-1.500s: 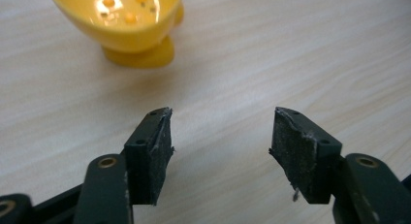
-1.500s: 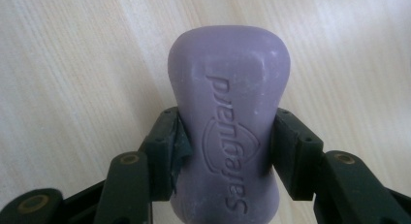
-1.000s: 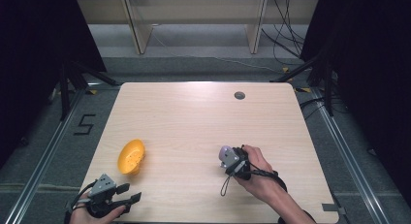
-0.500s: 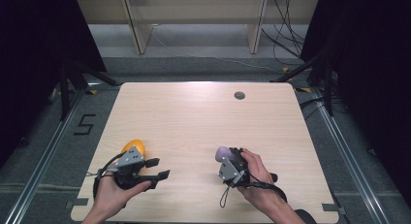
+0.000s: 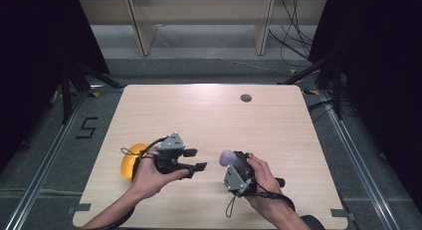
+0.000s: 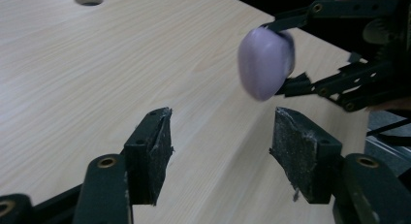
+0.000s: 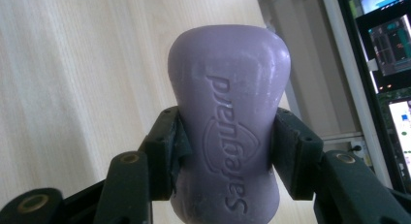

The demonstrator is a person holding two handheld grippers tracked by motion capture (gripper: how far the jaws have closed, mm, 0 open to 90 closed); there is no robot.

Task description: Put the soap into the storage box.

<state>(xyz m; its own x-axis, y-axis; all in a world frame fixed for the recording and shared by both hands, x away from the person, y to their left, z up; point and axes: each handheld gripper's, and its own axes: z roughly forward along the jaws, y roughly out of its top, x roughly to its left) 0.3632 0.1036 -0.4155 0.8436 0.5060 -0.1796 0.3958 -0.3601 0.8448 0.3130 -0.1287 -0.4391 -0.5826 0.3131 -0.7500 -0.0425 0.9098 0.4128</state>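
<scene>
Soap bar [image 7: 228, 122] — clamped in right hand-held gripper [image 5: 230, 163], above table [image 5: 214, 115].

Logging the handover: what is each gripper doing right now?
Left gripper: open, empty.
Right gripper: closed on the purple soap bar.

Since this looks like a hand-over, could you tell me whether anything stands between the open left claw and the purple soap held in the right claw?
Nothing visible does. The left claw is open, and the gap to the purple soap bar, clamped in the right claw, holds only air above the bare table. The orange dish sits behind the left hand.
</scene>
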